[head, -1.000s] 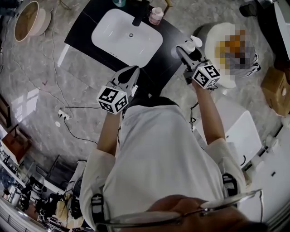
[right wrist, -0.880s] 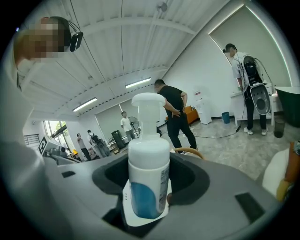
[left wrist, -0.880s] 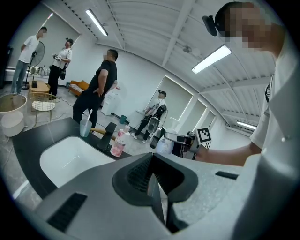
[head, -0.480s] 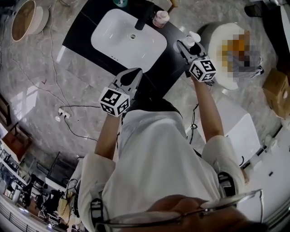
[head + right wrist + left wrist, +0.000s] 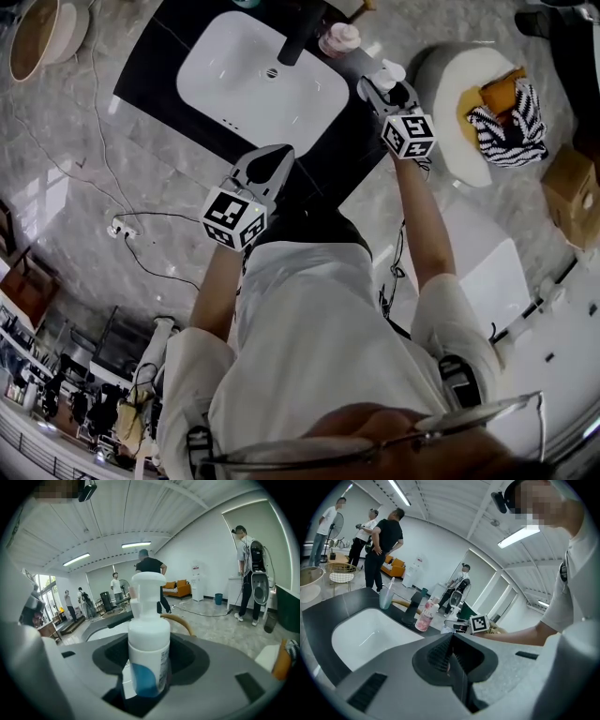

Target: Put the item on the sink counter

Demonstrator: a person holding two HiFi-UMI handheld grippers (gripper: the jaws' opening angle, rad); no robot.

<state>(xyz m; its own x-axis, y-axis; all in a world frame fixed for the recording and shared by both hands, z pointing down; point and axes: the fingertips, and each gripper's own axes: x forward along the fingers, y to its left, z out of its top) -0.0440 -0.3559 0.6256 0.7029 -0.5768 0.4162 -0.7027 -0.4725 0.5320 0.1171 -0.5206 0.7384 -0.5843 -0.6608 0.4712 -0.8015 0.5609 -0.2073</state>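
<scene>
Pinching the white pump bottle (image 5: 149, 644) low on its body, the R gripper (image 5: 147, 667) has its jaws spread just enough to clamp it from both sides. The bottle stands upright w/ the pump head on top, prob. so it can go down on its base w/o tipping.

Head view: bottle is just R of the sink basin (image 5: 262, 80), over the R end of the black counter (image 5: 342, 141), near the pink bottle (image 5: 337, 39) that stands at the basin's back-R corner beside the faucet (image 5: 300, 37). Can't tell whether the base touches the counter yet; no view shows its underside. Grip makes sense either way: letting go before it sits flat risks a topple off the counter end.

L gripper (image 5: 270, 161) has its pads pressed together, nothing seen btwn them. It hangs in front of the basin, near the counter's front edge, apart from everything. Looks parked out of the way, since one gripper is enough for a light bottle.

Round white stool (image 5: 441, 84) w/ a striped cloth (image 5: 511, 117) sits well R of the basin, off the counter.

Judgement: task is late stage; what's left is settling the bottle on the bare counter R of the basin, clear of the pink bottle, then opening the jaws.
</scene>
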